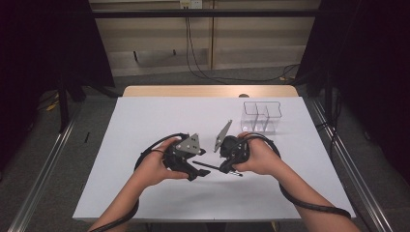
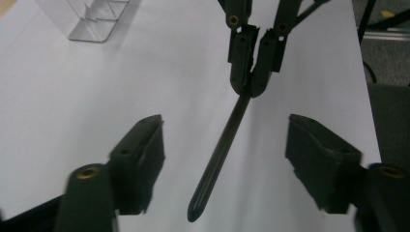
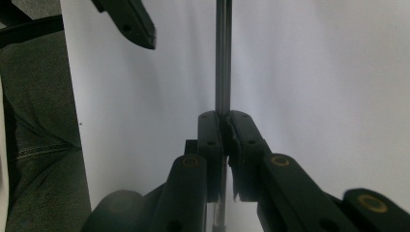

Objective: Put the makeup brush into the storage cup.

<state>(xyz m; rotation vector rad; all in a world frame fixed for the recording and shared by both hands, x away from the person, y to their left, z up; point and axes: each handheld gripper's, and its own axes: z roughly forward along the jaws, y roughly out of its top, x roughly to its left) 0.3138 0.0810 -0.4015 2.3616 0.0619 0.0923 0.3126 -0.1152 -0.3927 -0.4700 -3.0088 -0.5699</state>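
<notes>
The slim black pen-like rod (image 2: 220,159) is pinched at one end between the pressed-together jaws of the right gripper (image 2: 251,87), and its free tip points in between the spread jaws of the left gripper (image 2: 225,159). Those left jaws stand on both sides of the rod without touching it. This looks like a handover or a pull-apart in hand; the next move calls for the left jaws to close squarely on the free end while the right gripper holds steady. Beyond the rod, the white table sheet (image 1: 159,121) lies bare, and farther still a clear plastic divided box (image 1: 261,116) stands near its far right corner. Behind that, a pale wall panel (image 1: 154,43) with hanging cables (image 1: 191,53).
</notes>
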